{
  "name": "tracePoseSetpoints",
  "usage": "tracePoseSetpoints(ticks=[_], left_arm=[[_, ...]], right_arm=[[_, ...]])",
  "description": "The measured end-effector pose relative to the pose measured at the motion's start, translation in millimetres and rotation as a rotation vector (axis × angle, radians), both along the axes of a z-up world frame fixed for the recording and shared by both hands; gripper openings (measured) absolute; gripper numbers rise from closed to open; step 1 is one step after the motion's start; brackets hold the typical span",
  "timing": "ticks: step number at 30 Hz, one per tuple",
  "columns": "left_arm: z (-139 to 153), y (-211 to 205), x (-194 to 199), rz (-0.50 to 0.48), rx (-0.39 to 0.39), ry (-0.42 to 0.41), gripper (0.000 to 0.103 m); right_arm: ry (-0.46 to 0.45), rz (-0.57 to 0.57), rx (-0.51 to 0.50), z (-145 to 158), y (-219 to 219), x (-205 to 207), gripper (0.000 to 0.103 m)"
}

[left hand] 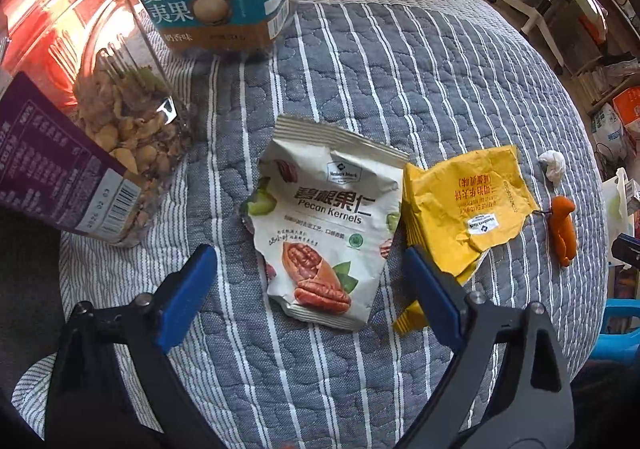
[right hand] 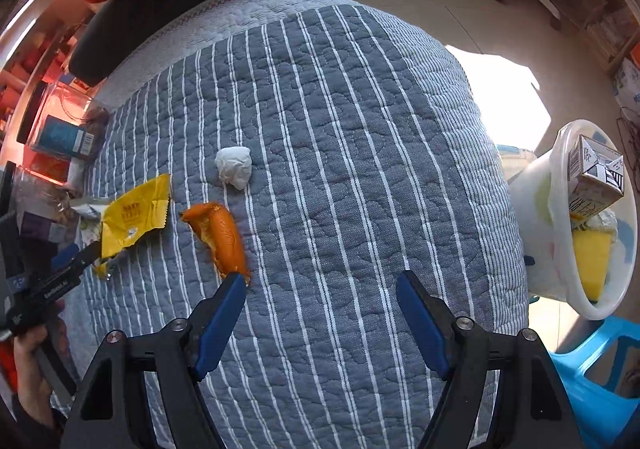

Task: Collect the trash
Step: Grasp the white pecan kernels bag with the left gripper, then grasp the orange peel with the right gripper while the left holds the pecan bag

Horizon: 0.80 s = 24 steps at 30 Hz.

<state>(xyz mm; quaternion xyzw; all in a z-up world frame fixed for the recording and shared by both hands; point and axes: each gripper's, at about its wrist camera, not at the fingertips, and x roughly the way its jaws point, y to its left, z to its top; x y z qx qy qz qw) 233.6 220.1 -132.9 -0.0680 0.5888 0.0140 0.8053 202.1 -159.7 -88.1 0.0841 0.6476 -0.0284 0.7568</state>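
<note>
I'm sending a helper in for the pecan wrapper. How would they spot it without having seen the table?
On the blue striped quilted cloth, look in front of the clear nut jars. The pecan kernels bag lies flat beside a crumpled yellow wrapper; it is the white, torn one picturing pecans.

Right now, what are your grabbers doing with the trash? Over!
Left gripper open over pecan bag. Right gripper open, empty, beside orange peel. Nothing in the way.
</note>
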Motion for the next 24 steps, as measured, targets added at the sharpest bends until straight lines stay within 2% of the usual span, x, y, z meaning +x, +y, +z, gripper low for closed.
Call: tracePoseSetpoints(ticks=[5,8,11,13,16,18,21,24], left_arm=[[-7.5,5.7,2.9,0.01,-0.002,-0.017,0.084],[-5.0,7.5,2.2,-0.002,0.011,-0.028,0.07],[1.9,9.8,1.9,-0.004,-0.024,-0.033,0.055],[8.9,9.4,1.0,0.005,-0.048,-0.033,0.05],[16.6,8.5,-3.5,0.009,-0.08,-0.037,0.038],[22.0,7.7,-8.1,0.009,-0.092,-0.036,0.025],[27.0,0.3,-10.8,0.004,-0.096,-0.035,0.017],[34.0,0.0,-17.7,0.01,-0.103,-0.035,0.016]], right_arm=[[0.029,0.059,-0.022,-14.0,22.8,3.8,0.079],[0.045,0.09,-0.024,-23.9,36.7,7.3,0.079],[0.052,0.111,-0.028,-33.0,49.1,12.2,0.079],[0.055,0.12,-0.031,-38.5,55.7,15.8,0.079],[0.058,0.131,-0.036,-46.6,66.6,20.2,0.079],[0.055,0.138,-0.048,-51.6,75.6,23.3,0.079],[0.045,0.153,-0.063,-54.1,79.0,27.0,0.078],[0.033,0.17,-0.08,-57.1,85.1,29.7,0.072]])
